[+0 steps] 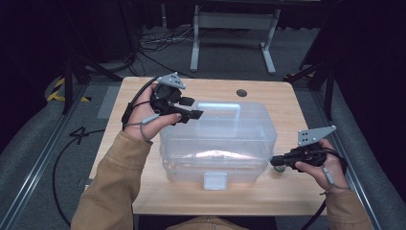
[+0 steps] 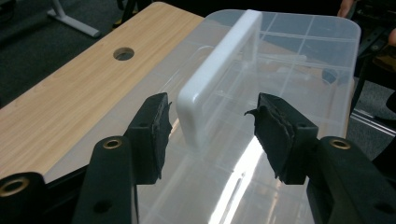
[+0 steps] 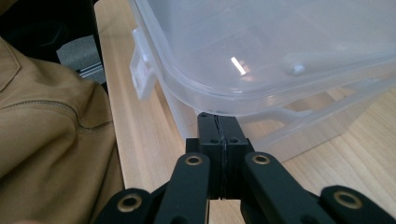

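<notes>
A clear plastic storage box (image 1: 218, 143) with a lid stands in the middle of the wooden table (image 1: 143, 96). A white handle (image 1: 219, 106) lies along the lid's top, and a white latch (image 1: 215, 180) sits on the near side. My left gripper (image 1: 191, 108) hovers over the lid's left end. It is open, one jaw on each side of the handle's end (image 2: 219, 70), and the pads (image 2: 154, 130) stand clear of it. My right gripper (image 3: 218, 123) is shut with nothing between its jaws. Its tips (image 1: 276, 162) rest against the box's right wall, just under the lid's rim (image 3: 196, 100).
A round hole (image 1: 242, 92) is cut in the table's far side. Beyond the table stands a grey metal frame (image 1: 234, 28) with cables (image 1: 158, 43) on the floor. Tan sleeves (image 1: 115, 187) come in from the near edge. Bare wood lies left of the box.
</notes>
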`<state>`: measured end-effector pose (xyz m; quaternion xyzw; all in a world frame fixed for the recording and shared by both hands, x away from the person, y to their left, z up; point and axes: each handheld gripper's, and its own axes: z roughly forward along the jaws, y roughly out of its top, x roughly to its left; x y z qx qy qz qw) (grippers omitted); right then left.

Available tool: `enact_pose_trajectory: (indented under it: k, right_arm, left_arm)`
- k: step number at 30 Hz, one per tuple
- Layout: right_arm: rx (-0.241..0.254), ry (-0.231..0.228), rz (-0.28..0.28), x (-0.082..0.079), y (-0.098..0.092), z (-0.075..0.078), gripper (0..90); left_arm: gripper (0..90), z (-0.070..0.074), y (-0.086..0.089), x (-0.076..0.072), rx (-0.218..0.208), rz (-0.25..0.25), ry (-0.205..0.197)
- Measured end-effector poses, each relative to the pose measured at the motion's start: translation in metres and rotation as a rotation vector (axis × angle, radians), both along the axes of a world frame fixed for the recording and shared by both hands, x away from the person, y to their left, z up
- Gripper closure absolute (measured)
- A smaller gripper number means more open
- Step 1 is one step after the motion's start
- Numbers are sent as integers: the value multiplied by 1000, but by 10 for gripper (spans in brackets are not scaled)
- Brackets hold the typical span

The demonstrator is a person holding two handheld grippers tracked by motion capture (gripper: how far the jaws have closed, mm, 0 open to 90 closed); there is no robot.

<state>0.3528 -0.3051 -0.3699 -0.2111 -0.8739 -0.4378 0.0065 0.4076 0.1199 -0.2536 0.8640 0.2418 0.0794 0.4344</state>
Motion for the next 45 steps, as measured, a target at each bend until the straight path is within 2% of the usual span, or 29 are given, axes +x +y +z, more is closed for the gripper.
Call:
enact_pose_trajectory:
  k: [5, 9, 19, 23, 26, 29, 33, 34, 39, 45]
  right_arm:
    - [16, -24, -21, 0, 1, 6, 900]
    - [40, -45, -40, 2, 1, 11, 900]
    - [99, -79, -99, 4, 1, 19, 900]
    - [103, -102, -117, 7, 5, 21, 900]
    - [108, -120, -143, 8, 5, 23, 900]
    - [117, -130, -169, 9, 5, 25, 900]
    - [126, -136, -195, 10, 6, 26, 900]
    - [125, -137, -201, 10, 6, 26, 900]
    - [139, -136, -230, 13, 6, 28, 900]
    - [159, -145, -266, 15, 7, 32, 900]
  left_arm:
    - [457, 9, 19, -16, -32, 19, -24]
    - [467, 12, 31, -26, -32, 29, -31]
    - [472, 13, 41, -41, -21, 41, -39]
    - [485, 13, 40, -46, -7, 34, -39]
    - [489, 15, 42, -51, -22, 42, -66]
    - [520, 18, 45, -56, -45, 42, -75]
    - [546, 19, 47, -64, -42, 36, -92]
    - [553, 19, 48, -68, -54, 32, -93]
    - [654, 15, 50, -77, -72, 14, -81]
    - [765, 0, 51, -85, -101, -5, -48]
